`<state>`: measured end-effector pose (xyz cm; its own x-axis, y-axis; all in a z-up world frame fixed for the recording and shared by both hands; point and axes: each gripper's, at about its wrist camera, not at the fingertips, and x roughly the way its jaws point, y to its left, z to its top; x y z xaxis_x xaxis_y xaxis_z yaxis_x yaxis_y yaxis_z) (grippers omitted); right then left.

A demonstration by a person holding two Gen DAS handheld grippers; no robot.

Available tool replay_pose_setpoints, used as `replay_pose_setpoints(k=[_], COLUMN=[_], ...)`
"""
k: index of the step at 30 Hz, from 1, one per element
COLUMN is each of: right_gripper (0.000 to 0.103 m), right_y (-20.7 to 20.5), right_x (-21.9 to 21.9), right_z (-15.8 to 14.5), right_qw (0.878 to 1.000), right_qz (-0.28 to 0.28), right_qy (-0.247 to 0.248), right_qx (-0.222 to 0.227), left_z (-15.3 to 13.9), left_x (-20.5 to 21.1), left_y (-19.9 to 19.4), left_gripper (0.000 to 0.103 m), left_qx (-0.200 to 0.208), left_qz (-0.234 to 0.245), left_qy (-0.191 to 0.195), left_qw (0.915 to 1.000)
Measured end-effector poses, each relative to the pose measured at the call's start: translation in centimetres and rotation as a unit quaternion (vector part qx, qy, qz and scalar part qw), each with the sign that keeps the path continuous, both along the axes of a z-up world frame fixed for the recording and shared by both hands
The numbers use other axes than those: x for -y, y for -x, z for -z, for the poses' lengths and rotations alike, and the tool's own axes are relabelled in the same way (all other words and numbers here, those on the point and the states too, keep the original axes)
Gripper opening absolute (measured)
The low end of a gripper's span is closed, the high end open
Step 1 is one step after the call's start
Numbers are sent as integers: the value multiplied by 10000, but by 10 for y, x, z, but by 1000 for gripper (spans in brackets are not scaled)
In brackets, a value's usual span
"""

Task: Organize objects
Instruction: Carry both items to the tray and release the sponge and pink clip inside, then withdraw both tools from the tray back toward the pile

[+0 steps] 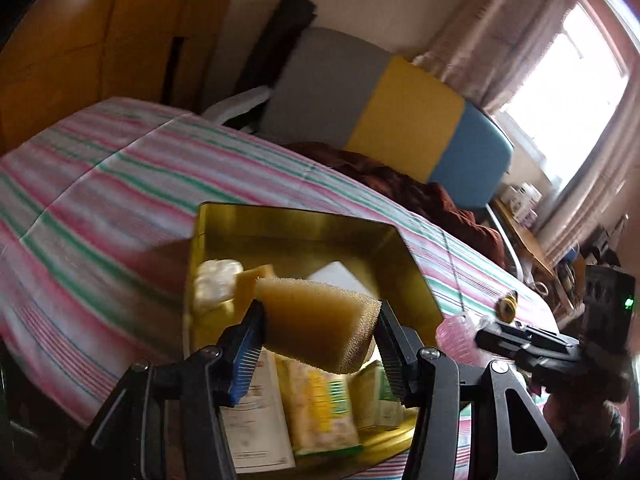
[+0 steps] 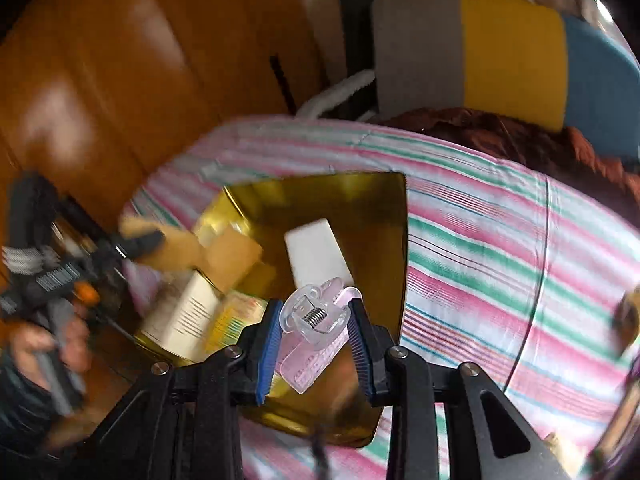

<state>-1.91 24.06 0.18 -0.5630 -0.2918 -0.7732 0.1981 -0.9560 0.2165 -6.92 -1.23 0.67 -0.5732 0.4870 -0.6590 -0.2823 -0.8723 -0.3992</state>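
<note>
A tan sponge [image 1: 320, 320] sits clamped between the ridged pads of the left gripper [image 1: 320, 334], held above a gold tin box [image 1: 280, 220] whose open mouth lies just beyond and below the jaws. Under the sponge, inside the box, lie a yellow-green packet [image 1: 320, 408] and a white printed carton [image 1: 256, 412]; a white block [image 1: 340, 276] rests farther in, past the sponge, and a second tan sponge piece [image 1: 252, 284] sits to the left of the left pad.

The right gripper [image 2: 314, 334] is closed on a clear pink hair clip [image 2: 316, 328], its metal spring showing between the blue pads, over the near edge of the same box [image 2: 360, 196]. The white block [image 2: 316, 256] lies just ahead of this claw.

Around the box spreads a striped cloth [image 2: 500, 260] in pink, green and white. Far ahead stands a grey, yellow and blue cushion [image 1: 384, 120], with brown fabric [image 1: 420, 192] at its foot.
</note>
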Motion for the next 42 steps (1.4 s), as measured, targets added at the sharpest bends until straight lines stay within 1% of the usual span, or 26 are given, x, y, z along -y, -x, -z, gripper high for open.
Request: replay_pose_setpoints(k=[3, 4, 5, 9, 12, 14, 16, 20, 22, 23, 24, 26, 27, 30, 34, 42], right_gripper=[32, 32, 32, 32, 33, 35, 44, 51, 53, 53, 54, 58, 61, 61, 63, 64], right_y=[8, 10, 12, 13, 10, 8, 7, 1, -1, -3, -4, -6, -8, -11, -18, -31], right_x=[20, 27, 31, 36, 32, 29, 27, 22, 20, 20, 20, 19, 20, 20, 18, 12], right_z=[19, 26, 31, 50, 49, 50, 49, 46, 44, 43, 42, 40, 38, 33, 26, 21], right_qw=[9971, 9941, 9917, 9856, 9872, 9881, 9885, 9909, 9917, 9920, 9924, 9930, 9932, 9935, 9930, 9927], right_qz=[-213, -253, -285, -365, -244, -128, -12, 188, 266, 301, 339, 424, 458, 570, 752, 916], right_qy=[-707, -1026, -1216, -1554, -1466, -1412, -1375, -1192, -1130, -1103, -1074, -1012, -991, -934, -898, -785], right_qx=[190, 250, 306, 561, 573, 601, 631, 598, 550, 526, 502, 439, 407, 297, 170, 74], left_z=[8, 10, 12, 20, 23, 26, 29, 34, 33, 32, 30, 26, 23, 16, 8, -2], left_x=[6, 6, 6, -2, -15, -24, -32, -45, -46, -44, -42, -34, -29, -20, -13, -22], left_y=[1, 2, 1, 4, 10, 14, 20, 32, 35, 34, 34, 34, 34, 32, 21, -12], left_gripper=[54, 54, 54, 55, 56, 56, 56, 62, 70, 80, 88, 94, 95, 95, 94, 94], left_qx=[86, 113, 133, 214, 270, 276, 299, 371, 383, 357, 318, 247, 206, 101, -101, -633], left_qz=[7, 29, 66, 213, 350, 405, 422, 378, 350, 266, 188, 57, -27, -217, -305, -278], left_qy=[-45, -61, -75, -76, -29, 17, 69, 195, 185, 202, 179, 77, 71, 86, 166, 741], left_qw=[10000, 9999, 9999, 9995, 9990, 9988, 9986, 9984, 9985, 9988, 9992, 9996, 9998, 9997, 9993, 9949])
